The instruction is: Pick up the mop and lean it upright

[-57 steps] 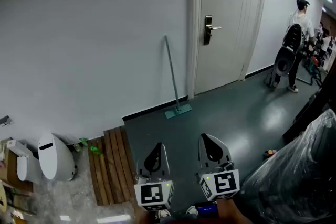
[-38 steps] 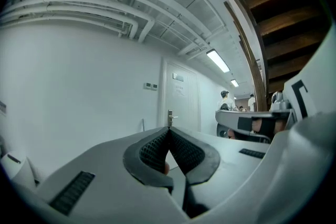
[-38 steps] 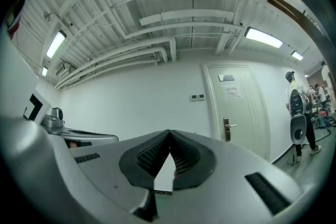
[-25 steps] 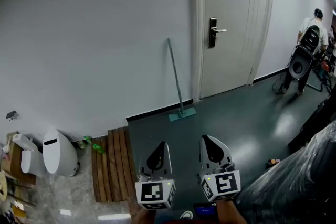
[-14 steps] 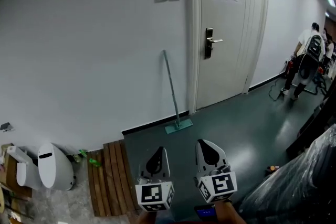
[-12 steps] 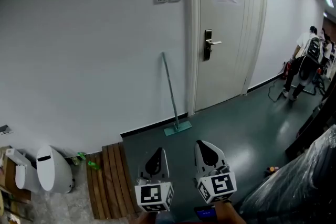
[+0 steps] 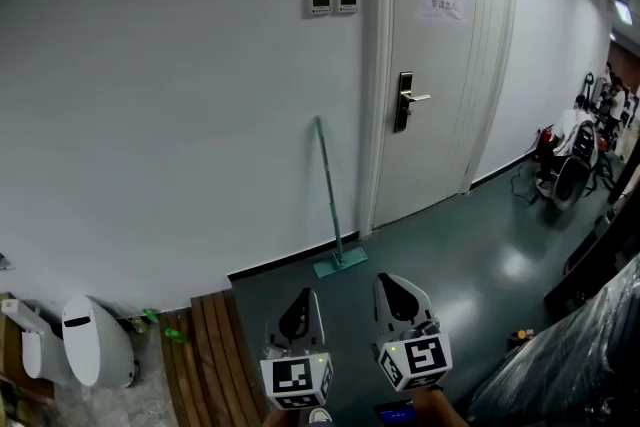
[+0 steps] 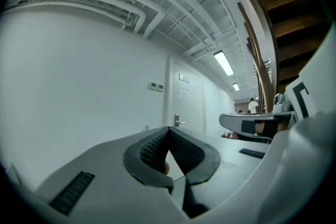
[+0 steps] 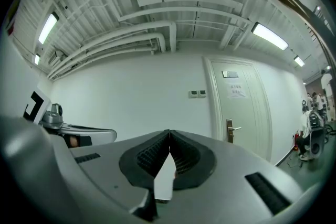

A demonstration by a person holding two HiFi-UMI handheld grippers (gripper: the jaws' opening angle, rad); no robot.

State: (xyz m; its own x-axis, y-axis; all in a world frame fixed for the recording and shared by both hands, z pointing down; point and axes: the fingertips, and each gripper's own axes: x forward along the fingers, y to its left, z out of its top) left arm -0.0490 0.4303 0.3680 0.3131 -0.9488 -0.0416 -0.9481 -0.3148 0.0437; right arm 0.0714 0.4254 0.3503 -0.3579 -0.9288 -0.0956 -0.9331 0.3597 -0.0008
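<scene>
The mop (image 7: 329, 187) leans upright against the white wall, left of the door, its teal flat head (image 7: 339, 262) on the dark floor. Both grippers are held low at the bottom of the head view, well short of the mop. My left gripper (image 7: 298, 307) is shut with nothing between its jaws, tips touching in the left gripper view (image 8: 168, 128). My right gripper (image 7: 397, 295) is also shut and empty, tips meeting in the right gripper view (image 9: 169, 132). Neither gripper view shows the mop.
A white door (image 7: 432, 75) with a lever handle stands right of the mop. A wooden slatted board (image 7: 208, 355) lies on the floor at left, beside a white bin-like object (image 7: 92, 340). Plastic-wrapped bulk (image 7: 580, 345) fills the lower right. A person (image 7: 572, 150) is far down the corridor.
The head view has tilted up a little, so the mop and door sit lower and farther. Both grippers stay shut and low. The person down the corridor has moved farther away.
</scene>
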